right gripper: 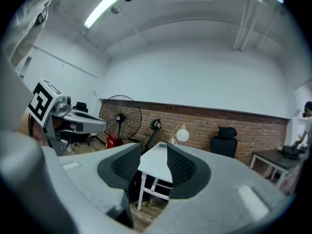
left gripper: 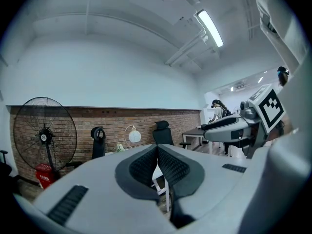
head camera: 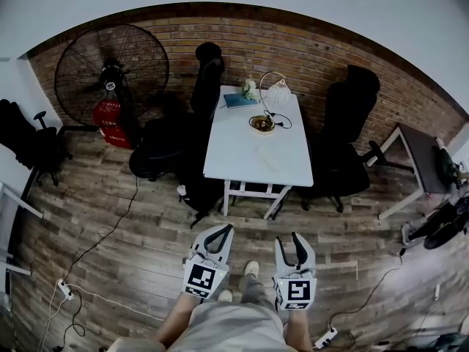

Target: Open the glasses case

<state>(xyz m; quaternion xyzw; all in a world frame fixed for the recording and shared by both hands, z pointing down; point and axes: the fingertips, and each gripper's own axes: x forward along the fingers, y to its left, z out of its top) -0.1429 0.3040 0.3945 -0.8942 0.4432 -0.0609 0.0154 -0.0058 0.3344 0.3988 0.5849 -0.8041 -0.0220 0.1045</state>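
As two hand-held grippers hover | white table: 1 | fan: 1

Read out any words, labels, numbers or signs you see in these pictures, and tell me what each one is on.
No text here can be read as written.
Left marker cube and right marker cube: black-and-white square patterns, not letters.
Red crate: a white mark, too blurred to read.
Fan hub: round pale label, too small to read.
Blue book: cover too small to read.
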